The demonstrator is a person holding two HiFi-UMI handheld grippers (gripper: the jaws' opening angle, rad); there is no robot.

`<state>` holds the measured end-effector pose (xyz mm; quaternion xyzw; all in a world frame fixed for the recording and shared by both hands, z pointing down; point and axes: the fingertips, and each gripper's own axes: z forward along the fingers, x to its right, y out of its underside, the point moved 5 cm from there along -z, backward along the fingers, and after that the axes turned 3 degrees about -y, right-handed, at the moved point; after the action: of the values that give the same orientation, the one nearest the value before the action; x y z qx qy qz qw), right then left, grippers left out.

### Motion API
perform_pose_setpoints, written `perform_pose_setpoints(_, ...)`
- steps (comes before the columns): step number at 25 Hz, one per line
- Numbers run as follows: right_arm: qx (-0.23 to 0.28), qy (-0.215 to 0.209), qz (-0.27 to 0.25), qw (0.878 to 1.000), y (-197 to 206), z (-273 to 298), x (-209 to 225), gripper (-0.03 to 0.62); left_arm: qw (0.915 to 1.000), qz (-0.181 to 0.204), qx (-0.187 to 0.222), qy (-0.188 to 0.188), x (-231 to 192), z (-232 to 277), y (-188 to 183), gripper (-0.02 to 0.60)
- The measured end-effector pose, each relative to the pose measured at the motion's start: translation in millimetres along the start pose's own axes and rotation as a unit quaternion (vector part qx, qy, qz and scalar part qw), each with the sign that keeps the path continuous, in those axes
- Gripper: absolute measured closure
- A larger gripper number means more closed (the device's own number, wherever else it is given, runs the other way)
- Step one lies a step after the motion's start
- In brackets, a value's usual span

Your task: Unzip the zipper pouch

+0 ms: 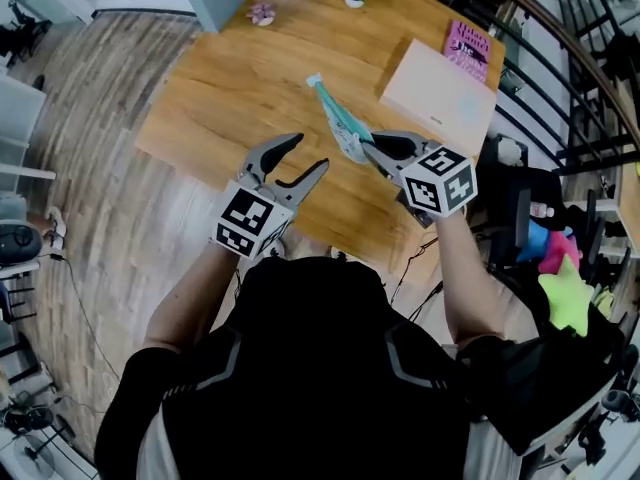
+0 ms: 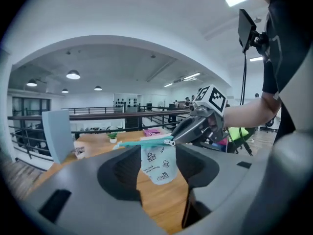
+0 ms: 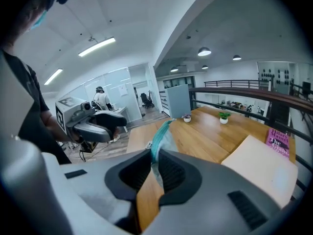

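While the right gripper pinches one end of the pouch, its jaws narrowed onto the fabric, the left gripper stands just beside it at 9 o'clock with its jaws wide and holding nothing. From the right gripper the pouch stretches toward 11 o'clock, held in the air above the wooden table. In the left gripper view its white printed body hangs below the teal zipper, apart from the left jaws. A pale box and a pink book lie on the table at 1 o'clock.
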<state>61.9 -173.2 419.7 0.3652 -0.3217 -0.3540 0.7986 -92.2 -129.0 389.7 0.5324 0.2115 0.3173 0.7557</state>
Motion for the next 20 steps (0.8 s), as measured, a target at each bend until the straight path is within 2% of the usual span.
perform_pose_setpoints(3,0.011,0.013,0.009,1.000,-12.8,-11.6,-13.4,0.537,0.9988,0.028,0.026,0.030,4.0,5.3,-16.6,0.342)
perform_pose_setpoints(7,0.020,0.026,0.020,0.999,-26.5,-19.8,-28.4,0.537,0.9955,0.064,0.037,0.060,8.7,10.3,-28.2,0.347)
perform_pose_setpoints(10,0.031,0.027,0.027,0.999,-34.6,-26.7,-38.1,0.537,0.9934,0.067,0.049,0.080,11.7,11.1,-36.6,0.362)
perform_pose_setpoints(20,0.058,0.020,0.081,0.995,-46.6,-38.3,-51.2,0.539,0.9820,0.145,0.058,0.105,24.8,11.4,-51.3,0.362)
